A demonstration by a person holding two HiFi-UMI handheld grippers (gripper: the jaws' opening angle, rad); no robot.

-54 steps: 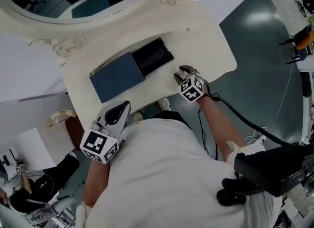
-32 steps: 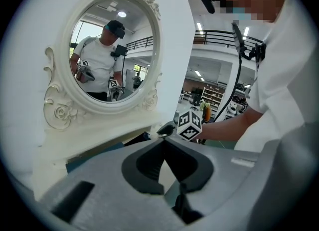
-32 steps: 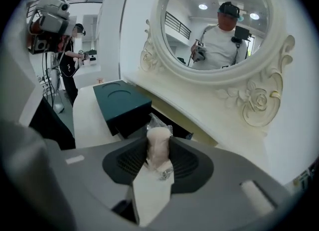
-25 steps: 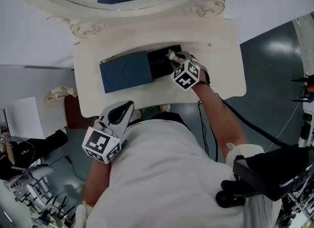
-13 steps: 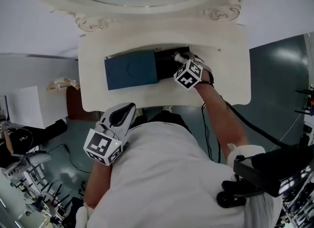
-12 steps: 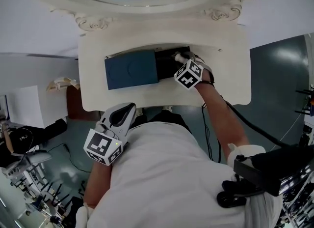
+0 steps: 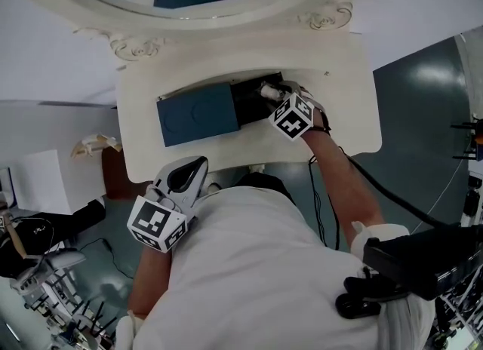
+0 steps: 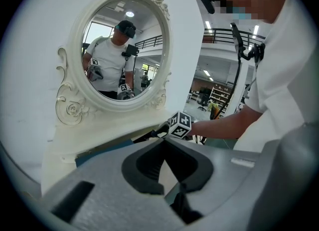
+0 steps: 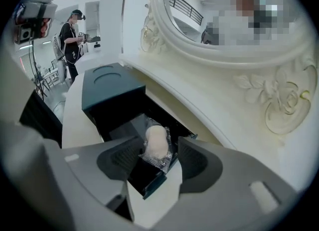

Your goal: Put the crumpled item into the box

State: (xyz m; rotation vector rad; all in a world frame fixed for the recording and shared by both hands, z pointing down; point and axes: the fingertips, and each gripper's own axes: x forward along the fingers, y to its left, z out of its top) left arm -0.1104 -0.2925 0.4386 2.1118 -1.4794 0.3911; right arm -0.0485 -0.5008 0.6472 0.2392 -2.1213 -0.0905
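Observation:
A dark blue box lies on the white vanity top with its black inside open on the right. My right gripper hovers over that open part. The crumpled item, a pale lump in clear crinkled wrap, sits between the jaws above the black inside. The jaws are opening and their pads stand off the wrap. The blue lid lies to the left in the right gripper view. My left gripper hangs low by my body, shut and empty, off the table.
An ornate white oval mirror rises behind the box. The vanity top ends close in front of the box. Another person and white sheets are on the floor to the left. A cable trails from my right arm.
The right gripper came from the vanity's front edge to the box's open part and stayed there; its jaws have parted around the wrapped item. The left gripper has stayed put.

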